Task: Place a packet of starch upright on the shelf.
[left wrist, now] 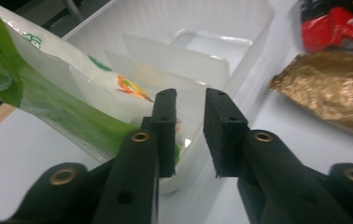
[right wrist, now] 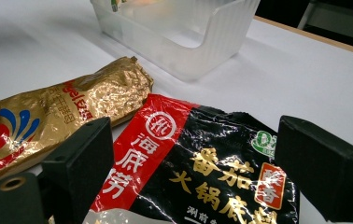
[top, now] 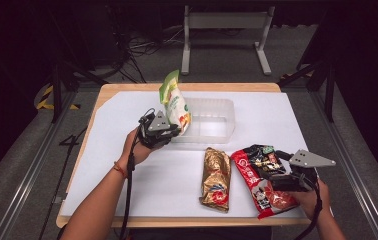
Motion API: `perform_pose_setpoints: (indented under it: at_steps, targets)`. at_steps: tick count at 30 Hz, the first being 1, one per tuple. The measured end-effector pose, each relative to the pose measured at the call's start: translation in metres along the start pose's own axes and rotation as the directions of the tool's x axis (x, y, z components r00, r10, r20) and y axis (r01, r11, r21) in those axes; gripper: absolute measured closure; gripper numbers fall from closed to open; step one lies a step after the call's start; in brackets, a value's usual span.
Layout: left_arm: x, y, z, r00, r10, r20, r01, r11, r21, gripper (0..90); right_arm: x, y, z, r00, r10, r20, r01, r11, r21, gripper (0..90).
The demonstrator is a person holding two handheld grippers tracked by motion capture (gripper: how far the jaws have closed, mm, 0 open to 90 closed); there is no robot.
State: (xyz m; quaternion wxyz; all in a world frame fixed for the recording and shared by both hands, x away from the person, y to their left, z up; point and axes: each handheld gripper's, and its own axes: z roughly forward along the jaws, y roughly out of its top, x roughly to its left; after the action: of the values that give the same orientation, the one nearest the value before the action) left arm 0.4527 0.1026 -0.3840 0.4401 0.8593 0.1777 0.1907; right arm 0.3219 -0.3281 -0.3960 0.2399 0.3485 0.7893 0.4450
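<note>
The green-and-white pouch already stands in the clear bin, the left gripper just beside it, jaws narrowly parted and empty; the gold packet waits on the surface; the right gripper straddles the red-and-black packet with wide jaws, not yet clamped.

The bench is a light wood top mostly covered by a white sheet, and it's the only brightly lit spot. Everything around the bench drops off into dark pretty quick. Beyond its far edge there's grey floor with a tangle of black cables and a pale metal frame standing on two feet. Left of the bench, a metal rail runs along the floor, plus some yellow-black hazard tape. Dark stand legs sit off its right corner.
</note>
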Motion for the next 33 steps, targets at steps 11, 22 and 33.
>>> perform_pose_setpoints:
  at_steps: [11,22,33]
  targets:
    - [-0.004,-0.002,-0.014,0.9926,-0.043,0.113,0.048,0.998,-0.042,55.2,0.001,0.0,0.0,1.0,0.0,0.002,0.0,1.0,0.003,12.4]
    - [-0.021,-0.009,-0.008,0.9544,-0.19,0.231,0.192,0.9813,0.012,30.5,0.001,0.0,0.0,1.0,-0.006,0.002,0.006,1.0,0.003,12.7]
    - [-0.046,-0.002,0.042,0.8819,-0.252,0.399,0.239,0.9675,0.081,24.9,0.002,0.001,0.001,0.9999,-0.011,0.003,0.011,1.0,0.009,12.5]
